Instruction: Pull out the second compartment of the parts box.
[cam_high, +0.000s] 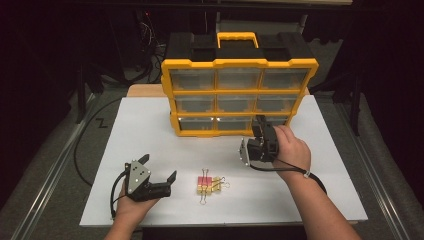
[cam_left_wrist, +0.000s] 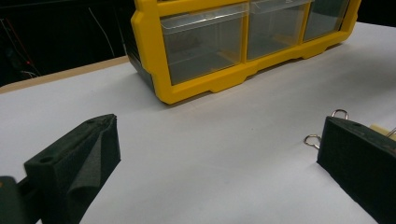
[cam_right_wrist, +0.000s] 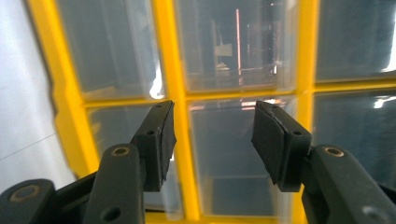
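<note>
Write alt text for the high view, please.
A person's right gripper points at the bottom row of a yellow drawer organizer on a white table. The left gripper rests open beside binder clips.

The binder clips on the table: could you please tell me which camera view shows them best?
The high view: the binder clips lie whole on the white table, between both hands. The left gripper view shows just wire loops beside a jaw; the right gripper view faces the yellow drawer organizer.
</note>
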